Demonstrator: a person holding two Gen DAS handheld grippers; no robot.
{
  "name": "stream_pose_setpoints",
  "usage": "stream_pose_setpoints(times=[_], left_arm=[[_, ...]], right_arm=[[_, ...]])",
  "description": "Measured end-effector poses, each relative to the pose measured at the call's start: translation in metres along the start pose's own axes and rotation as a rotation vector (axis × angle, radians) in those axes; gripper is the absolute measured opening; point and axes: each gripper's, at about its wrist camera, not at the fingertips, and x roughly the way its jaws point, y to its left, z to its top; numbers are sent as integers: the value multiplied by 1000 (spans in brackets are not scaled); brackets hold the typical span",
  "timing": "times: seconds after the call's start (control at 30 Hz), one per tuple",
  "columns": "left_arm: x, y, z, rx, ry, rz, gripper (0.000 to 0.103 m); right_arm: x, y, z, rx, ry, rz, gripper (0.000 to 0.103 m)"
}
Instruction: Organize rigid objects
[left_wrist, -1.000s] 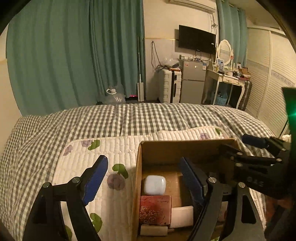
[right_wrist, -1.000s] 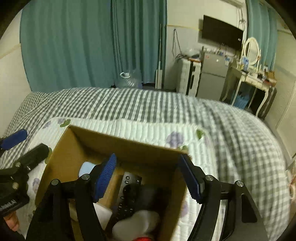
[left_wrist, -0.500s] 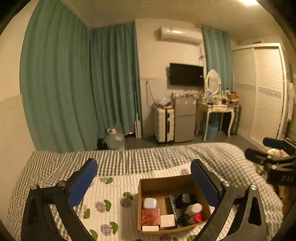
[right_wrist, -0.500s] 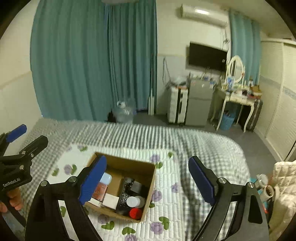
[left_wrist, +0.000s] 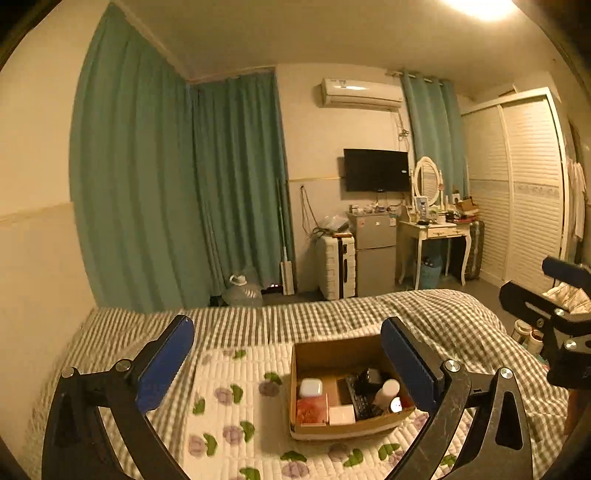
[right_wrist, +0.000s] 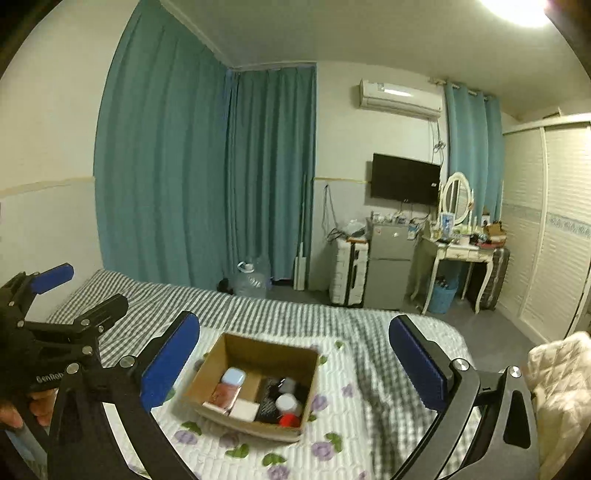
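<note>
A cardboard box (left_wrist: 317, 352) sits on a quilted floral mat (left_wrist: 236, 413) on the bed; it also shows in the right wrist view (right_wrist: 258, 352). Inside lie a white case (left_wrist: 310, 387), a red patterned box (left_wrist: 311, 410), a white block (left_wrist: 341, 415), a black remote (left_wrist: 360, 397) and a white bottle (left_wrist: 386, 391). My left gripper (left_wrist: 286, 363) is open and empty, held well above and back from the box. My right gripper (right_wrist: 293, 360) is open and empty, also raised high. Each gripper shows at the edge of the other's view.
The bed has a grey checked cover (left_wrist: 332, 314). Beyond it stand teal curtains (left_wrist: 236, 184), a water jug (left_wrist: 242, 291), a white suitcase (left_wrist: 338, 267), a small fridge (left_wrist: 373, 251), a dressing table (left_wrist: 436, 232) and a wardrobe (left_wrist: 524, 192). A quilted cream bundle (right_wrist: 557, 373) lies at right.
Both grippers have pulled up and back from the box, which now looks small and far below. Both stay open and empty.
</note>
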Motion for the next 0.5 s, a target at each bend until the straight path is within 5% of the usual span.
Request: stream_pose_setpoints(times=[0.3, 0.5], left_arm=[[27, 2, -84, -31, 78, -7, 103], [42, -12, -105, -1, 105, -33, 103]], right_arm=[[33, 7, -91, 1, 23, -17, 103], [63, -9, -144, 99, 120, -44, 103]])
